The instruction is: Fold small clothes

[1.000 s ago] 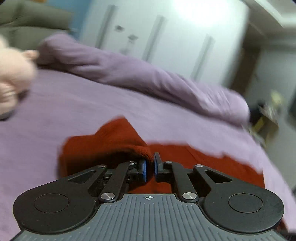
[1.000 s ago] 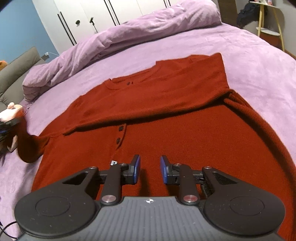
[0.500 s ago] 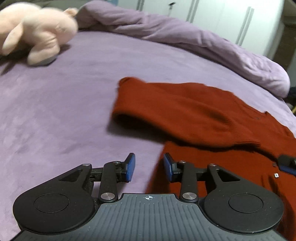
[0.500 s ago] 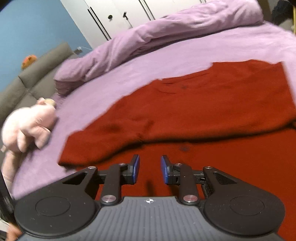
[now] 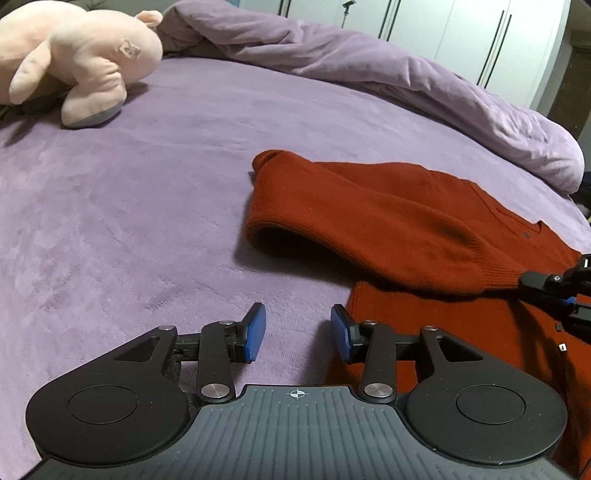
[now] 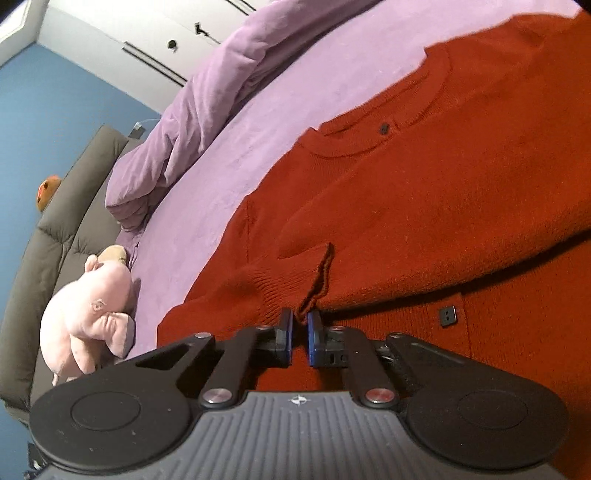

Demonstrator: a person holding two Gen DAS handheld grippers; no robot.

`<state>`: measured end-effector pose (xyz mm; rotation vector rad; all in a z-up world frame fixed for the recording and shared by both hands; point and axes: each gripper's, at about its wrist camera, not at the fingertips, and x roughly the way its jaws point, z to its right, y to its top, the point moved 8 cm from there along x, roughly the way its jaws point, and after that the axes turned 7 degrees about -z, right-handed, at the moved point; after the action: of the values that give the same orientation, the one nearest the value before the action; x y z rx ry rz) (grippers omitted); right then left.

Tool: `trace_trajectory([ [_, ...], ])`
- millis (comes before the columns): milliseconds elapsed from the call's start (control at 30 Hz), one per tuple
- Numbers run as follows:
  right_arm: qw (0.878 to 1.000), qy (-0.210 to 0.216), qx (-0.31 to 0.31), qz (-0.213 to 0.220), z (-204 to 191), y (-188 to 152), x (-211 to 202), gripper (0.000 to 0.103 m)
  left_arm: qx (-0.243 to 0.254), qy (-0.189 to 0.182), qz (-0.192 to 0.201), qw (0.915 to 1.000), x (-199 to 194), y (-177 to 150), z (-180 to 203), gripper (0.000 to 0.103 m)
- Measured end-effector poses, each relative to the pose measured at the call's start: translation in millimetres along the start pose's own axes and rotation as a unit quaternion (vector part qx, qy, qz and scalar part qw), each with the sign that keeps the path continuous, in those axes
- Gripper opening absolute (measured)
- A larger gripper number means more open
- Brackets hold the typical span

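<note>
A rust-red knit sweater lies flat on the purple bed, with one sleeve folded across its chest. My left gripper hovers low over the sheet just left of the sweater's side edge. Its jaws are opening and nothing is between them. In the right wrist view the sweater fills the frame, buttons and neckline showing. My right gripper is shut on the ribbed sleeve cuff, whose edge is pinched between the blue pads. Its fingers show at the right edge of the left wrist view.
A pink plush pig lies on the bed at the far left. A bunched lilac duvet runs along the far side, with white wardrobe doors behind. A grey padded sofa stands beyond the bed.
The left gripper let go of the sleeve, opened and sank toward the sheet; the sleeve now lies folded over the body. The right gripper swung left to the cuff and shut on it.
</note>
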<state>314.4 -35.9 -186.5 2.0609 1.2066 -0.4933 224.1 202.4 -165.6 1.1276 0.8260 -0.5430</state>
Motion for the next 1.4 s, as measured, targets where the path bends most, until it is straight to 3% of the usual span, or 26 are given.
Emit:
trace_trajectory([
  [100, 0.999, 0.015, -0.033, 0.037, -18.7, 10.9, -20.9, 0.005, 0.0, -0.01, 0.001, 1.0, -4.3, 3.7, 2.5, 0.044],
  [167, 0.995, 0.003, -0.064, 0.074, -26.0, 24.3, -38.9, 0.004, 0.008, -0.014, 0.005, 0.9999, -7.0, 8.0, 6.8, 0.044],
  [233, 0.988, -0.044, -0.103, 0.101, -22.7, 35.3, -51.9, 0.004, 0.02, -0.016, 0.009, 0.9996, -9.2, 12.2, 13.3, 0.043],
  [400, 0.954, -0.212, -0.178, 0.12, 31.2, 49.8, -73.0, 0.004, 0.05, -0.028, 0.004, 0.9983, -4.9, 13.3, 31.2, 0.042],
  [433, 0.952, -0.223, -0.177, 0.111, 44.1, 50.5, -74.9, 0.005, 0.054, -0.029, 0.003, 0.9981, -3.1, 12.8, 33.7, 0.042],
  [500, 0.963, -0.208, -0.149, 0.08, 65.4, 51.7, -75.3, 0.006, 0.058, -0.029, -0.003, 0.9979, 1.5, 11.8, 37.6, 0.042],
  [567, 0.973, -0.183, -0.113, 0.078, 78.1, 57.8, -80.4, 0.02, 0.057, -0.03, -0.01, 0.9979, 6.7, 11.0, 41.4, 0.042],
  [600, 0.977, -0.173, -0.094, 0.076, 83.6, 61.6, -80.6, 0.032, 0.054, -0.03, -0.016, 0.998, 9.6, 10.2, 43.3, 0.042],
  [633, 0.982, -0.156, -0.077, 0.075, 88.2, 65.2, -78.6, 0.056, 0.051, -0.03, -0.021, 0.998, 11.9, 9.5, 45.0, 0.042],
  [667, 0.986, -0.136, -0.06, 0.069, 93.4, 69.0, -73.5, 0.061, 0.049, -0.029, -0.024, 0.9981, 14.1, 9.3, 47.0, 0.042],
  [733, 0.992, -0.113, -0.024, 0.053, 102.0, 73.9, -59.4, 0.057, 0.048, -0.022, -0.025, 0.9983, 16.3, 9.6, 49.4, 0.043],
  [800, 0.993, -0.102, -0.02, 0.055, 98.4, 77.2, -48.8, 0.044, 0.053, -0.013, -0.025, 0.9982, 18.8, 10.5, 52.5, 0.043],
  [900, 0.987, -0.128, -0.07, 0.062, 78.0, 73.5, -38.0, 0.008, 0.052, -0.006, -0.027, 0.9982, 21.5, 13.4, 55.7, 0.043],
  [933, 0.985, -0.132, -0.087, 0.07, 71.1, 73.8, -39.8, 0.005, 0.052, -0.005, -0.029, 0.9982, 22.0, 14.8, 57.3, 0.043],
  [1033, 0.965, -0.174, -0.146, 0.132, 55.6, 84.6, -62.3, 0.004, 0.057, 0.001, -0.032, 0.9979, 24.0, 19.0, 64.2, 0.043],
  [1133, 0.928, -0.268, -0.179, 0.186, 65.9, 97.5, -90.0, 0.004, 0.066, 0.007, -0.041, 0.9969, 29.5, 22.1, 73.0, 0.043],
  [1167, 0.923, -0.291, -0.173, 0.185, 77.5, 101.6, -96.0, 0.004, 0.07, 0.007, -0.04, 0.9967, 30.7, 23.1, 76.4, 0.043],
  [1333, 0.932, -0.31, -0.127, 0.14, 125.3, 104.9, -99.9, 0.004, 0.099, 0.022, -0.039, 0.9941, 41.4, 30.5, 97.5, 0.044],
  [1400, 0.92, -0.332, -0.145, 0.149, 127.9, 104.6, -101.8, 0.004, 0.098, 0.022, -0.039, 0.9941, 42.6, 34.8, 101.7, 0.044],
])
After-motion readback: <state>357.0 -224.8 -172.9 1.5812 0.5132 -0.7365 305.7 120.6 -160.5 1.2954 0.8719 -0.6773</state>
